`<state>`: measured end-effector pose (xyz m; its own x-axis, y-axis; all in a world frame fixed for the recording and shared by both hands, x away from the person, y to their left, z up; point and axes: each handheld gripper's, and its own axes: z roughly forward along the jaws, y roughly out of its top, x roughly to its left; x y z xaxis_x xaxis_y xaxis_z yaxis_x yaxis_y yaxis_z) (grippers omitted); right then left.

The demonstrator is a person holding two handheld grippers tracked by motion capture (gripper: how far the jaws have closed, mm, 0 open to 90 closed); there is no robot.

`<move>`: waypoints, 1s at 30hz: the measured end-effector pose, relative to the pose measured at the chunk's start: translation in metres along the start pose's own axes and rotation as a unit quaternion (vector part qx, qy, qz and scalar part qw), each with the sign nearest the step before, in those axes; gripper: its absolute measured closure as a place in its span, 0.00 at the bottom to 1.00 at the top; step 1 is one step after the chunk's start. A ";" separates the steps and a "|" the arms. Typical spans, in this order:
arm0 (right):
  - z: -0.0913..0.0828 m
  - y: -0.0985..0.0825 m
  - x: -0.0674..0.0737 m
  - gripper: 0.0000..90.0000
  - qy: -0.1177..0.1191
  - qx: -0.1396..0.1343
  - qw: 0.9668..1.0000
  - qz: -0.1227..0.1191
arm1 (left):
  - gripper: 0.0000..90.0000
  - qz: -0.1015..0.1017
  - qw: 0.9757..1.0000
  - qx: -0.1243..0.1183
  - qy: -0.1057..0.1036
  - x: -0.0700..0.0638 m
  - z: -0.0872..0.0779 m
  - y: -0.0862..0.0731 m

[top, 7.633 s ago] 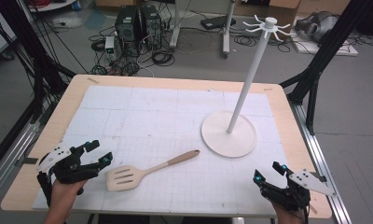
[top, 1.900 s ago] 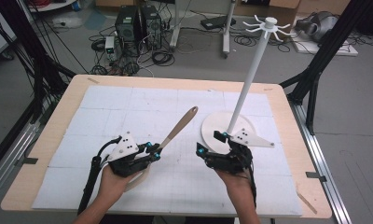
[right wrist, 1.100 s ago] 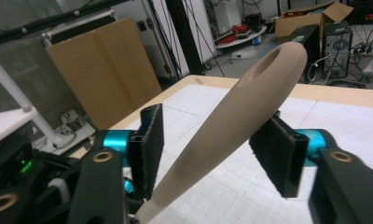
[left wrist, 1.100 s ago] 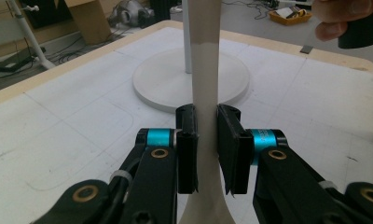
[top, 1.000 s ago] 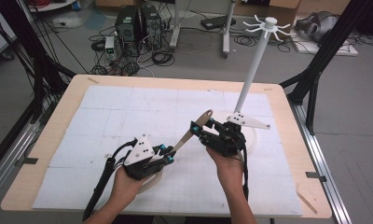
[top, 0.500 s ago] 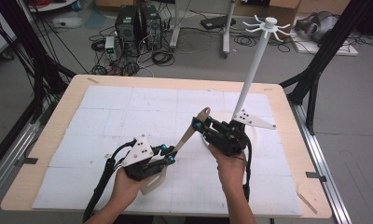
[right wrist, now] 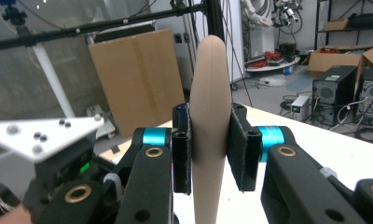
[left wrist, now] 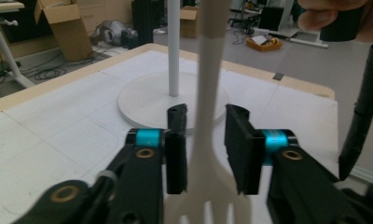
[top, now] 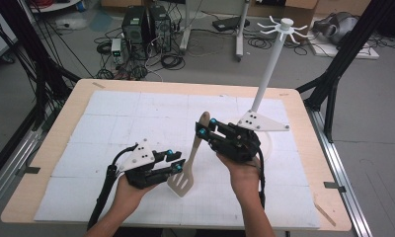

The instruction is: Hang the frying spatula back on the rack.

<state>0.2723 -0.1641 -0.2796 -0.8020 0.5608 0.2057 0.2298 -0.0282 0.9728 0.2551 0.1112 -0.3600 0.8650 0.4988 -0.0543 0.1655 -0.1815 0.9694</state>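
Observation:
A spatula (top: 181, 181) with a white slotted head and a wooden handle stands steeply tilted above the white mat. My right gripper (top: 207, 127) is shut on the handle's upper end; its jaws have just been closing, and both pads press the handle (right wrist: 210, 93) in the right gripper view. My left gripper (top: 174, 160) is open at the spatula's neck. Its jaws have just been opening, and the white neck (left wrist: 208, 93) runs between them with a gap on each side.
A white stand (top: 267, 79) with hooks at its top rises from a round base (top: 270, 144) just behind the right hand. Its base (left wrist: 142, 95) lies beyond the left jaws. Cables, computer cases and frame legs surround the wooden table (top: 72, 106).
The right jaws closed onto the handle and the left jaws opened off the neck. The right hand rose a little, and the spatula now stands more upright.

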 end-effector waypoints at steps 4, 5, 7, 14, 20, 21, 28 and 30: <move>-0.008 0.006 -0.007 0.81 0.007 -0.003 1.000 0.004 | 0.57 -0.012 1.000 -0.017 0.009 0.011 -0.018 -0.001; -0.010 0.007 -0.008 0.81 0.008 -0.003 1.000 0.003 | 0.57 -0.018 1.000 -0.021 0.012 0.014 -0.023 -0.002; -0.014 0.011 -0.012 0.81 0.010 -0.007 1.000 0.008 | 0.52 -0.026 0.999 -0.029 0.021 0.021 -0.034 -0.005; -0.024 0.034 -0.025 0.81 0.000 -0.004 1.000 -0.001 | 0.43 -0.046 0.997 -0.033 0.046 0.037 -0.061 -0.018; -0.025 0.059 -0.033 0.81 -0.017 0.004 1.000 -0.018 | 0.30 -0.050 0.997 -0.036 0.054 0.045 -0.071 -0.026; -0.024 0.069 -0.036 0.81 -0.023 0.004 0.999 -0.022 | 0.28 -0.048 0.997 -0.036 0.057 0.045 -0.072 -0.027; -0.023 0.096 -0.046 0.81 -0.045 0.014 0.998 -0.035 | 0.25 -0.048 0.996 -0.036 0.062 0.046 -0.075 -0.033; -0.024 0.105 -0.049 0.81 -0.051 0.010 0.998 -0.036 | 0.25 -0.048 0.996 -0.036 0.062 0.047 -0.076 -0.033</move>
<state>0.3221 -0.2146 -0.1844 -0.7569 0.6421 0.1218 0.1849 0.0316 0.9822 0.2542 0.2047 -0.3764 0.7814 0.6120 -0.1223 0.2070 -0.0693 0.9759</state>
